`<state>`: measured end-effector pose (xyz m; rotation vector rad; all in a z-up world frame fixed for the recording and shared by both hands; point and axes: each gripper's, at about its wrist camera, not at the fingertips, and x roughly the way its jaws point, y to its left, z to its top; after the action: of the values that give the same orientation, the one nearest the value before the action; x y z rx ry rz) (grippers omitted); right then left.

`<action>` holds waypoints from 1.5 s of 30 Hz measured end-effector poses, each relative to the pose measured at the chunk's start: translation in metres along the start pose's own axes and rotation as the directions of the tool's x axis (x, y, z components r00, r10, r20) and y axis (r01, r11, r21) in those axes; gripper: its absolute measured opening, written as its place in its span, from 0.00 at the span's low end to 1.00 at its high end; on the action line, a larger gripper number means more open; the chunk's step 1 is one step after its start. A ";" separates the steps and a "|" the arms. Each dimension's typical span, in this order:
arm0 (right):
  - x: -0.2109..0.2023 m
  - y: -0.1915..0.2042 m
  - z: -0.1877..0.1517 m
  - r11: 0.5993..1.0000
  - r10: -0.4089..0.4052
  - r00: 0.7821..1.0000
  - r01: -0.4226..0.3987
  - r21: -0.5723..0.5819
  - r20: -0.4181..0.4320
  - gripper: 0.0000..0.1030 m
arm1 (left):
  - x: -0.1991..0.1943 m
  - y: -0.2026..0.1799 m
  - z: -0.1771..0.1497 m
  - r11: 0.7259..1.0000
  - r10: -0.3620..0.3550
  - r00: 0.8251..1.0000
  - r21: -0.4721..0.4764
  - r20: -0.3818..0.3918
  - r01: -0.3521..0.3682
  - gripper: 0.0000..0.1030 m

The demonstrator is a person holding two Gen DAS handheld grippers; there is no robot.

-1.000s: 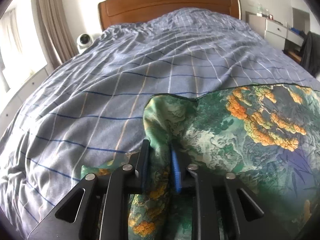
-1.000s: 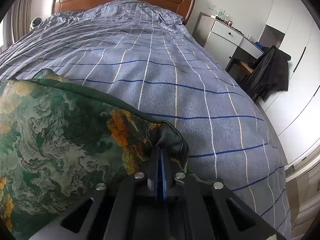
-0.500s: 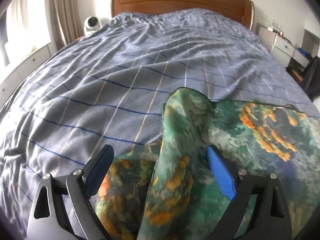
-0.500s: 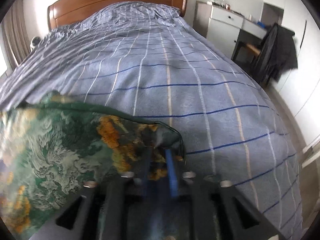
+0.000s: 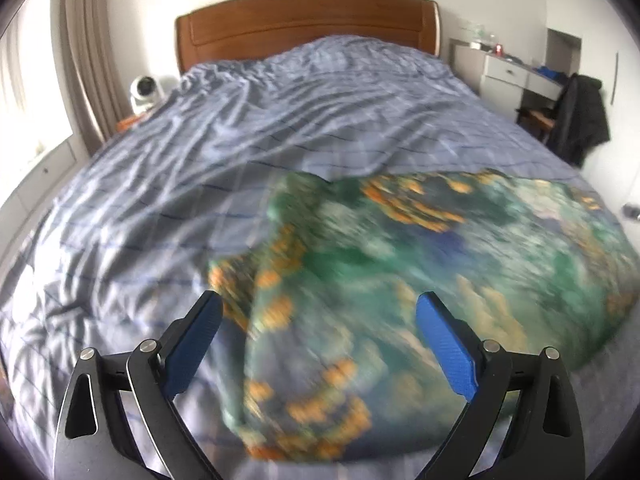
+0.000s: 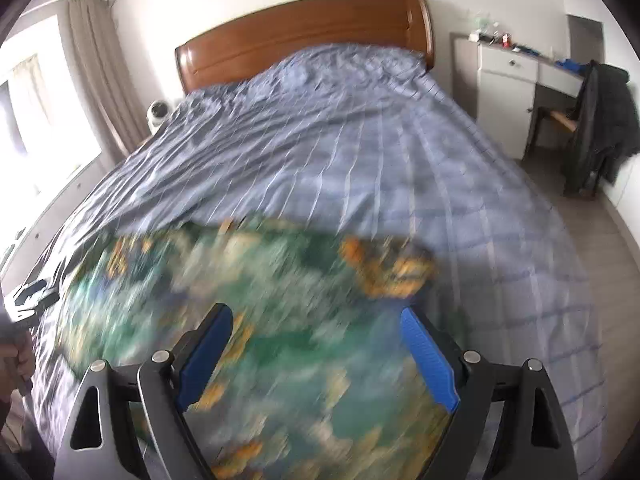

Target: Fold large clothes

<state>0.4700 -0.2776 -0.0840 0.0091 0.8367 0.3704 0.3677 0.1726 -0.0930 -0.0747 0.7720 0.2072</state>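
1. Bed (image 5: 168,184): fills both views; rumpled blue checked cover, wooden headboard (image 5: 308,20) at its far end.
2. Garment (image 5: 420,264): green cloth with orange print, blurred, lying on the near part of the bed in a loose heap, one edge raised in a fold.
3. Desk (image 6: 516,80): white, beside the headboard; dark coat (image 6: 604,120) hung on a chair next to it.
4. Curtain (image 5: 88,60): beige, on the opposite side of the bed from the desk.
5. Left gripper (image 5: 316,340): above the garment; jaws have just been opening, now spread wide, 2 blue pads clear of the cloth.
6. Right gripper (image 6: 316,348): above the garment; jaws have just been opening, now wide apart, nothing pinched.
7. Small white round device (image 5: 144,90): beside the headboard, curtain side.
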 end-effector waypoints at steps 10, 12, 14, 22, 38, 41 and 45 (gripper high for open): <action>-0.026 -0.034 -0.050 0.959 -0.216 0.976 0.207 0.192 0.026 0.86 | -0.014 -0.073 -0.007 0.974 -0.129 0.990 0.180 -0.051 0.136 0.95; -0.050 -0.024 -0.061 0.968 -0.196 0.978 0.181 0.173 0.074 0.86 | -0.003 -0.086 0.008 0.972 -0.165 0.984 0.160 -0.060 0.173 0.95; -0.067 -0.012 -0.074 0.978 -0.166 0.981 0.152 0.140 0.098 0.85 | 0.011 -0.098 0.025 0.973 -0.179 0.982 0.140 -0.061 0.186 0.95; -0.093 0.032 -0.131 0.996 -0.089 0.994 0.089 0.004 0.067 0.86 | 0.086 -0.145 0.079 0.989 -0.107 0.984 0.090 -0.139 0.121 0.95; -0.092 0.042 -0.180 0.988 -0.038 0.999 0.034 0.152 0.027 0.86 | 0.026 -0.157 -0.008 0.965 -0.085 0.990 0.238 -0.109 0.109 0.95; -0.096 0.041 -0.182 0.982 -0.047 0.998 0.040 0.183 0.036 0.86 | 0.013 -0.159 -0.020 0.956 -0.119 0.985 0.254 -0.125 0.148 0.95; -0.101 0.044 -0.183 0.979 -0.051 0.998 0.043 0.201 0.033 0.86 | -0.012 -0.167 -0.039 0.927 -0.146 0.981 0.329 -0.127 0.181 0.95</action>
<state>0.2615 -0.2944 -0.1276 0.1825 0.8320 0.2394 0.3675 0.0022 -0.1139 0.1785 0.8879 -0.0917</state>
